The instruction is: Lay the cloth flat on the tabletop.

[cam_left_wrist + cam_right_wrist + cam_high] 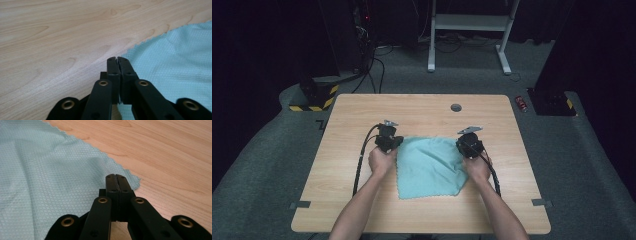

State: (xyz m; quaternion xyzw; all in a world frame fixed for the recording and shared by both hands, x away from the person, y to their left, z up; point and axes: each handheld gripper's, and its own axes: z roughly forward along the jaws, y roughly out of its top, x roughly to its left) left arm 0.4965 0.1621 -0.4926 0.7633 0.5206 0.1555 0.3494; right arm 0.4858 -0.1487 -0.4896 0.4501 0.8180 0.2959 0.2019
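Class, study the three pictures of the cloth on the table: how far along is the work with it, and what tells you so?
Early. Done: the left gripper and the right gripper each sit at a far corner of the light blue cloth, jaws together; whether fabric is pinched I cannot tell. In hand: taking hold of those corners. Left: the cloth lies spread, rumpled and unfolded on the table, so probably any lifting or folding.

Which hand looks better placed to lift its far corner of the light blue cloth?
Right, probably. The right tongs sit shut over the light blue waffle-weave cloth corner; the left tongs are shut at the cloth's edge, mostly over the bare wooden table.
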